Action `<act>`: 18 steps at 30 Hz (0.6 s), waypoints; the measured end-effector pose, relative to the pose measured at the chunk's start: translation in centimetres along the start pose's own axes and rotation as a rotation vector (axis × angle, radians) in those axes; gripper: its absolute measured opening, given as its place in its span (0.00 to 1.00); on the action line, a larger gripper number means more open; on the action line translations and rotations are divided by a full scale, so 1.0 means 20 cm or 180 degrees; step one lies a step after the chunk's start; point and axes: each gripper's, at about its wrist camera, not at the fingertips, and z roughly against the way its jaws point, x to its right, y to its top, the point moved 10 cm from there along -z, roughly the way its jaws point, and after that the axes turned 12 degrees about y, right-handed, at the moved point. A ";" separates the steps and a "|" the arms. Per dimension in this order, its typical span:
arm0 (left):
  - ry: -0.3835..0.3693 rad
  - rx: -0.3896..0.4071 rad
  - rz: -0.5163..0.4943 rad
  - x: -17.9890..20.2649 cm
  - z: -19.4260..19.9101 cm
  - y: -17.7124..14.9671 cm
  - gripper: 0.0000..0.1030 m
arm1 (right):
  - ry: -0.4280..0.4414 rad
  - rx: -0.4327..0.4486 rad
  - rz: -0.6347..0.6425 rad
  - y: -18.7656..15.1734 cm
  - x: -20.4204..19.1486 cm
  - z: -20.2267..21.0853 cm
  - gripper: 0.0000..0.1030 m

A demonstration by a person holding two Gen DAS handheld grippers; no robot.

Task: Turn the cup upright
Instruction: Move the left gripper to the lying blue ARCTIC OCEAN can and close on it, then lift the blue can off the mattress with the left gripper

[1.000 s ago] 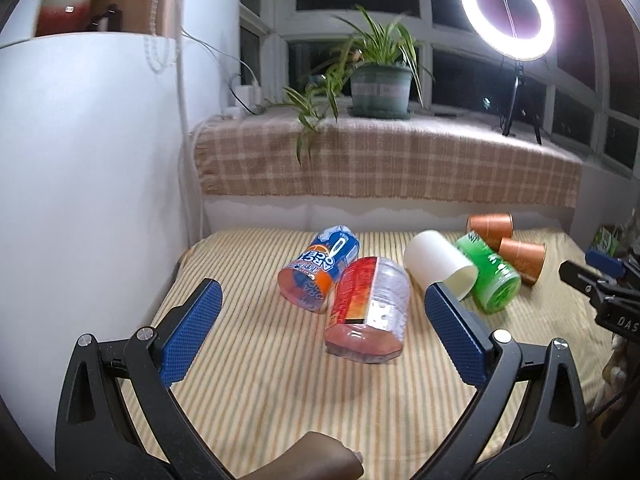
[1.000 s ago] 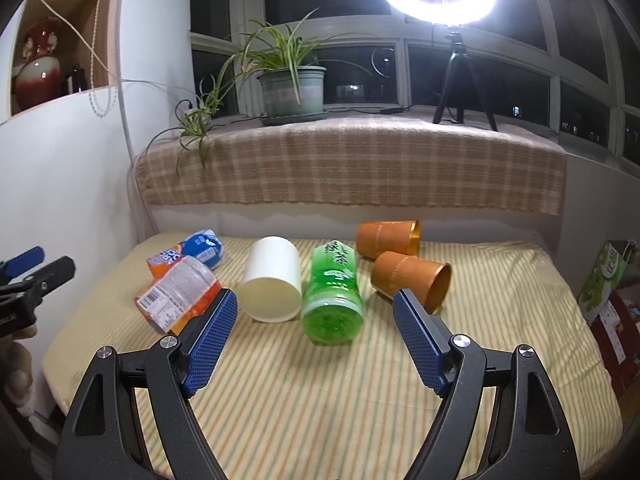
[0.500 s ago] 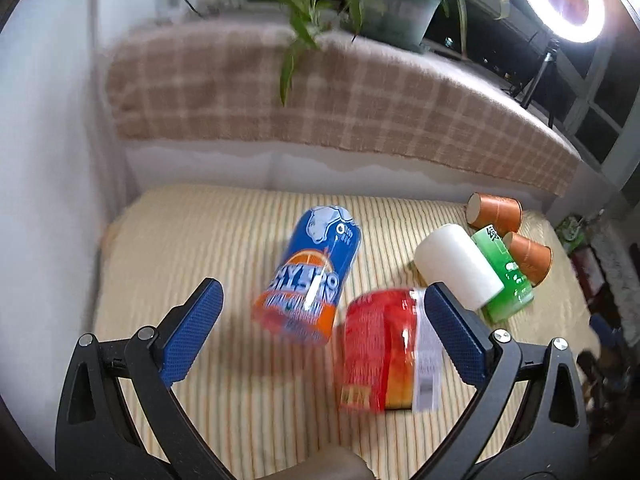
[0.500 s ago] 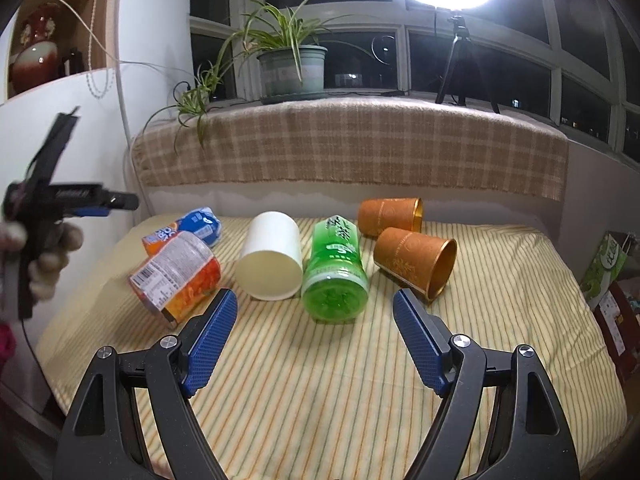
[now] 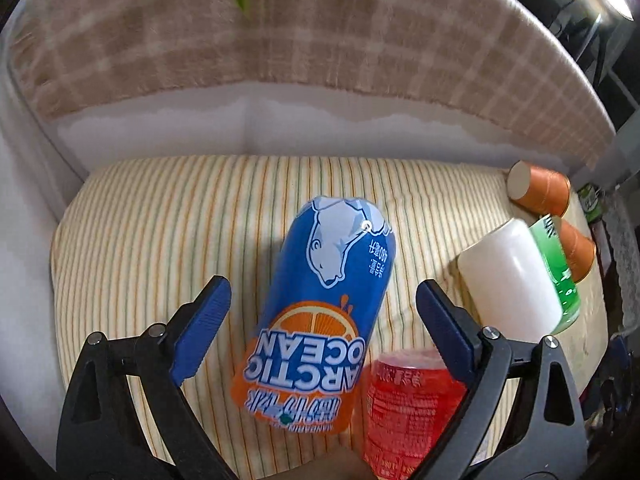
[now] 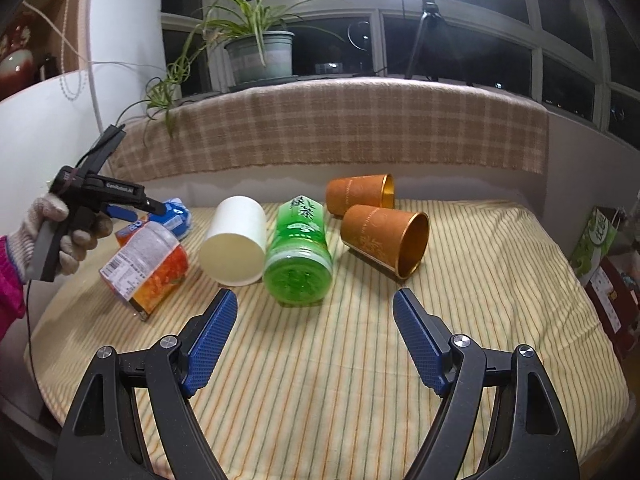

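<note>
Several cups lie on their sides on the striped table (image 6: 360, 360). A blue and orange Arctic Ocean cup (image 5: 324, 320) lies between the open jaws of my left gripper (image 5: 322, 304), just above it; it also shows in the right wrist view (image 6: 174, 216). A red labelled cup (image 5: 408, 404) (image 6: 148, 268), a white cup (image 5: 508, 280) (image 6: 236, 240), a green tea cup (image 6: 300, 256) and two orange cups (image 6: 384, 240) (image 6: 360, 194) lie to the right. My right gripper (image 6: 314, 332) is open and empty, in front of the green cup.
A plaid-covered ledge (image 6: 340, 128) with a potted plant (image 6: 260, 56) and a ring light runs behind the table. A white wall (image 5: 24, 200) stands at the left. Boxes (image 6: 600, 256) sit beyond the table's right edge.
My left gripper has risen, tilted downward and moved in over the blue and orange cup, which now sits between its jaws. My right gripper has moved slightly closer to the cups.
</note>
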 end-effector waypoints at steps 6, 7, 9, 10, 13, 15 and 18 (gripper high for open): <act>0.0022 -0.0160 -0.0070 0.01 -0.08 -0.03 0.79 | -0.0046 0.0003 -0.0007 0.00 0.03 0.00 0.78; 0.0003 -0.0167 -0.0068 0.01 -0.09 -0.04 0.76 | -0.0049 -0.0002 -0.0019 -0.01 0.03 -0.01 0.78; -0.0063 -0.0178 -0.0085 0.03 -0.10 -0.04 0.68 | -0.0056 -0.0002 -0.0041 -0.01 0.05 -0.01 0.78; -0.0050 -0.0160 -0.0102 0.03 -0.09 -0.04 0.68 | -0.0065 -0.0002 -0.0050 -0.01 0.05 -0.01 0.78; 0.0013 -0.0086 -0.0185 0.04 -0.08 -0.04 0.66 | -0.0084 0.0003 -0.0053 -0.02 0.06 0.00 0.78; 0.0073 -0.0050 -0.0210 0.04 -0.07 -0.04 0.65 | -0.0085 0.0011 -0.0061 -0.01 0.06 0.00 0.78; 0.0130 0.0014 -0.0214 0.01 -0.04 -0.02 0.64 | -0.0092 0.0026 -0.0056 -0.01 0.06 0.01 0.78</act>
